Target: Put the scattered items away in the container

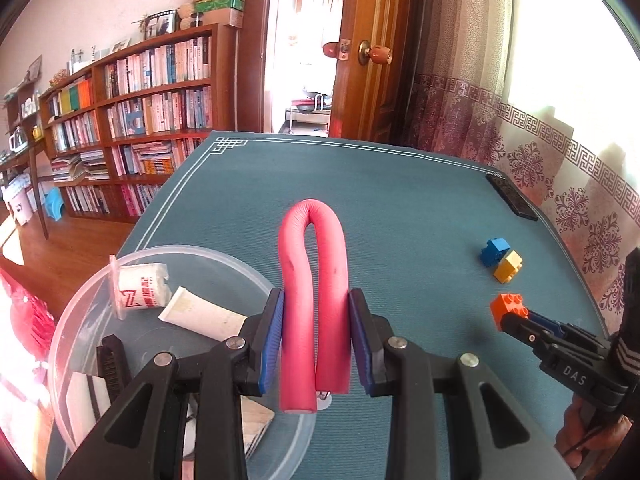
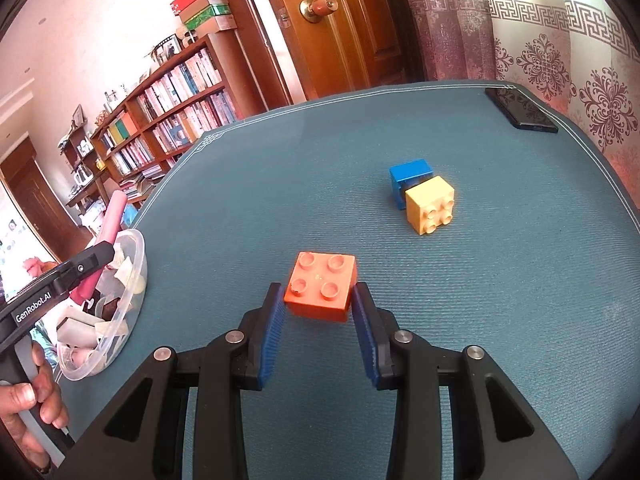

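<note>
1. The left hand-held gripper (image 1: 316, 334) is clamped on the bent pink foam tube (image 1: 312, 280), pads pressing both legs of the fold; the tube's long axis runs straight ahead of the fingers, the bend pointing away, its cut ends low by the rim of the clear container (image 1: 80, 304)
2. The container sits directly to that gripper's left and slightly below, already holding a white tube and a small roll, so the tube's drop-off is a short sideways shift
3. The right hand-held gripper (image 2: 318, 312) grips the orange brick (image 2: 320, 286) by its two side faces, studs up, seemingly just off the bench (image 2: 520, 320)
4. From the right gripper the container (image 2: 134, 264) lies well to the left, across the mat; the left one is much nearer
5. The blue brick (image 2: 410, 178) and yellow brick (image 2: 430, 204), touching, lie ahead and right of the right gripper, awaiting collection
</note>
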The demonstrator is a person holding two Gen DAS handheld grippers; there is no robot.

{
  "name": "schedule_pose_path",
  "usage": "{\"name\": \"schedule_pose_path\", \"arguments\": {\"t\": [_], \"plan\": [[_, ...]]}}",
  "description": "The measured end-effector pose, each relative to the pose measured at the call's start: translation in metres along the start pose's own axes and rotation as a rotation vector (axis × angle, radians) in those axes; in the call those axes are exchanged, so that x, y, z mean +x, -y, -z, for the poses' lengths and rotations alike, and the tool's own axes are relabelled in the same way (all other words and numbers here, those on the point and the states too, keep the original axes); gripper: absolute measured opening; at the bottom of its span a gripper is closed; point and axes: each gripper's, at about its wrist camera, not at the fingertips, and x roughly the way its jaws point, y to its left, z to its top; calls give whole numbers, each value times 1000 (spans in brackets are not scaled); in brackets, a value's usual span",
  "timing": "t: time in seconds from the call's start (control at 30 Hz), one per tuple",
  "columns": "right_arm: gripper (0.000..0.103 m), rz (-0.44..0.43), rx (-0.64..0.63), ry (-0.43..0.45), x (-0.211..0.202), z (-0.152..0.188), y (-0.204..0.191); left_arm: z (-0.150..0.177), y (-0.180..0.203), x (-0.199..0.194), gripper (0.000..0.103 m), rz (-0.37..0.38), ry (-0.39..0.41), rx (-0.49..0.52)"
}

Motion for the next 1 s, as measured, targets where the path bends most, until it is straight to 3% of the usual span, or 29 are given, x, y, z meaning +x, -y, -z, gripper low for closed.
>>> {"name": "schedule_pose_path", "arguments": {"t": [0.27, 0.87, 0.93, 0.97, 1.0], "plan": [[37, -45, -1, -15, 0, -1, -24, 4, -45, 5, 36, -54, -7, -87], [37, -174, -143, -69, 25, -3, -132, 17, -99, 10, 39, -62, -39, -173], [37, -189, -160, -73, 28, -1, -142, 19, -104, 10, 50, -58, -46, -181], [37, -196, -167, -76, 29, -1, -147, 20, -107, 8, 68, -58, -41, -186], [37, -203, -173, -79, 30, 0, -151, 20, -109, 5, 78, -65, -29, -188]]}}
